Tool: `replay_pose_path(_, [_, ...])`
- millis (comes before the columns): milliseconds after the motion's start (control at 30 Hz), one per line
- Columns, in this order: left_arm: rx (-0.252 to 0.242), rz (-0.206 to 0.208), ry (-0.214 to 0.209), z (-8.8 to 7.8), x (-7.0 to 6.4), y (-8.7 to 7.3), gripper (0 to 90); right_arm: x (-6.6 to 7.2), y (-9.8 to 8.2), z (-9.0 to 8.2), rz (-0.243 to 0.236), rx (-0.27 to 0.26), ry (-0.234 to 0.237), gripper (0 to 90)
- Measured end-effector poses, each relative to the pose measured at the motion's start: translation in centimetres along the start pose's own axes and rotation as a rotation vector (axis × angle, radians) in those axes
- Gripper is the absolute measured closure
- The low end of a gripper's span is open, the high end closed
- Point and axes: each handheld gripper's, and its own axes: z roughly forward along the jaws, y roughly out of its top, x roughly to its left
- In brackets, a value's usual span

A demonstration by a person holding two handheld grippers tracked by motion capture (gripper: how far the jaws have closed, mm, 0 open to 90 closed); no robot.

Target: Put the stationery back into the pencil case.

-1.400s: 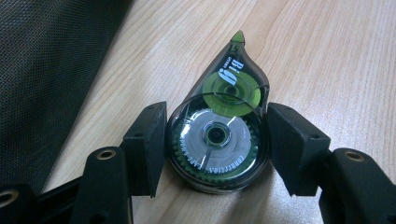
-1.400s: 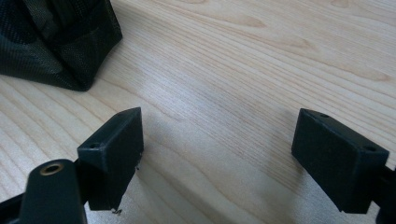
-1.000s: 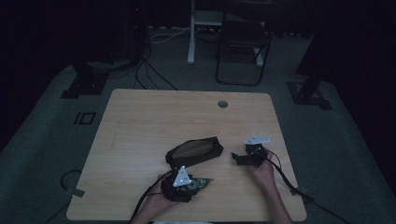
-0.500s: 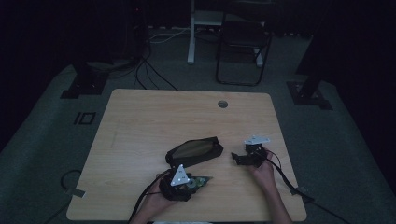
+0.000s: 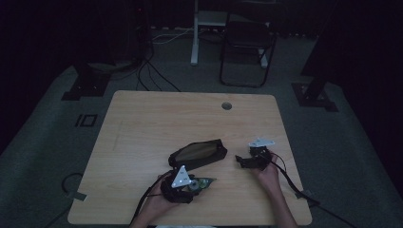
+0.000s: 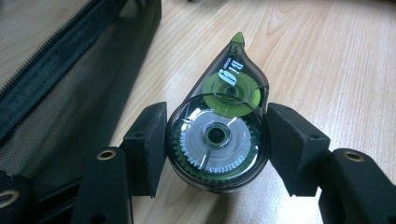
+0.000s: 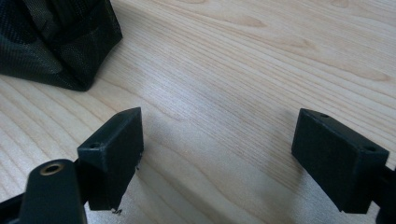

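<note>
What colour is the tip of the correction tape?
Green; the correction tape shows it best in the left gripper view.

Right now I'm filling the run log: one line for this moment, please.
left gripper: shut on green teardrop correction tape dispenser | right gripper: open, over wooden table | black mesh pouch: between grippers

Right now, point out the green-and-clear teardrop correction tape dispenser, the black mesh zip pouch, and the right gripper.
green-and-clear teardrop correction tape dispenser [image 6: 215,135], left gripper view: hub of its grey reel.
black mesh zip pouch [image 5: 197,153], high view: middle of its mesh top.
right gripper [image 7: 217,161], right gripper view: gap midway between its open jaws.
</note>
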Motion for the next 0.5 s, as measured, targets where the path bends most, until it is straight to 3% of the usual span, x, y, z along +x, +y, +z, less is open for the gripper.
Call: replay_pose_path(500, [-0.022,0.005,-0.007,-0.78,0.22,0.57,41.5,0.0,0.0,0.0,0.0,0.0,0.0,16.6])
